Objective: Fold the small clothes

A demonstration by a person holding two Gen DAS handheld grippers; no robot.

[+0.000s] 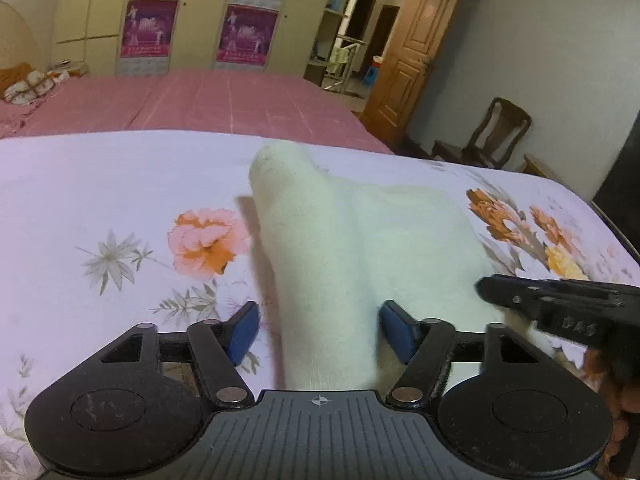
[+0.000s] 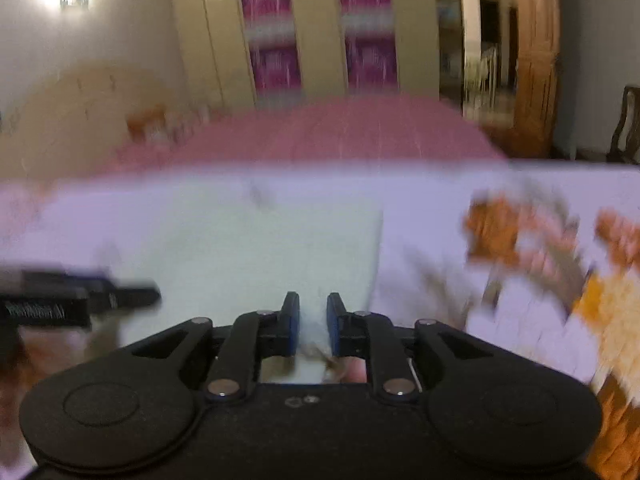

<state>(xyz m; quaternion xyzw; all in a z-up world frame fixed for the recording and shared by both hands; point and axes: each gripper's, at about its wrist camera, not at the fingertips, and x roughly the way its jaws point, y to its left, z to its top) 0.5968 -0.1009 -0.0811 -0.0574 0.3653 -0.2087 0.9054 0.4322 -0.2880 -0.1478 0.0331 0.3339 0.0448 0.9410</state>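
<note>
A white sock [image 1: 352, 232] lies on the floral sheet [image 1: 100, 200], its far end raised a little off the cloth. My left gripper [image 1: 320, 328] is open; the sock's near part runs between its blue pads [image 1: 244, 332], with a gap on the left side. My right gripper [image 1: 486, 288] comes in from the right at the sock's near edge. In the blurred right wrist view the sock [image 2: 260, 240] fills the middle, and my right gripper [image 2: 313, 320] stands nearly closed with white cloth in the narrow gap. The left gripper [image 2: 148, 298] shows at the left.
Beyond the floral sheet stretches a pink checked bedspread [image 1: 200, 100] with a bundle of bedding [image 1: 28, 84] at the far left. Wardrobes with posters [image 1: 248, 32] line the back wall. A wooden door [image 1: 412, 60] and a dark chair [image 1: 492, 132] stand to the right.
</note>
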